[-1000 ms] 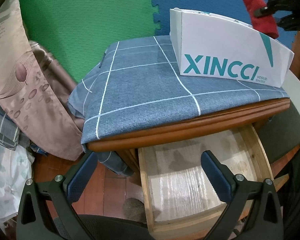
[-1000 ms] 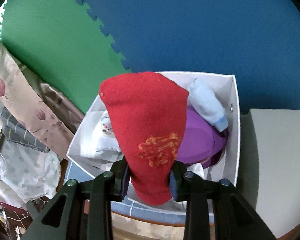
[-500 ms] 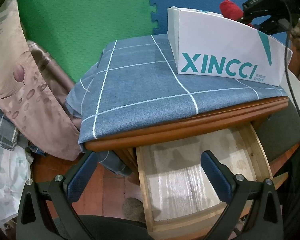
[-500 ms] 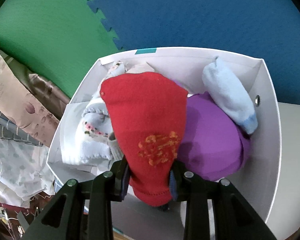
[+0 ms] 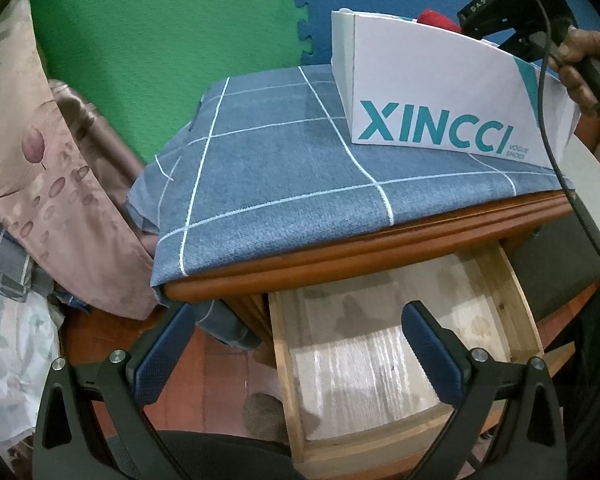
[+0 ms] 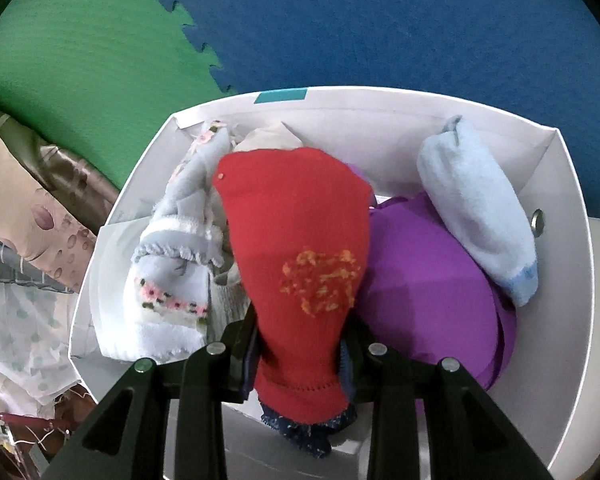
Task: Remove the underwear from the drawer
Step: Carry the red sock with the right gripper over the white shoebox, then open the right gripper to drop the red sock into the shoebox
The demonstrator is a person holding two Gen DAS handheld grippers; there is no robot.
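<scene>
The wooden drawer (image 5: 516,304) stands pulled out under the nightstand, showing only a pale paper liner (image 5: 364,364). My left gripper (image 5: 296,344) hovers over its front, open with nothing between its fingers. My right gripper (image 6: 300,344) is shut on a red garment (image 6: 296,248) with an orange embroidered patch; a bit of dark blue lace (image 6: 300,432) hangs below it. The garment hangs low inside the white XINCCI box (image 6: 572,280). In the left wrist view the red garment (image 5: 436,20) peeks over the box (image 5: 440,92), and a hand (image 5: 580,64) holds the right gripper.
In the box lie a purple garment (image 6: 428,280), a light blue sock (image 6: 472,208) and fluffy white-blue socks (image 6: 172,280). A blue checked cloth (image 5: 284,160) covers the nightstand top. Curtains and fabrics (image 5: 52,184) hang at left. Green and blue foam mats line the wall behind.
My right gripper has come down and forward with the red garment, from above the box to low inside it. The left gripper and the drawer stay as they were.
</scene>
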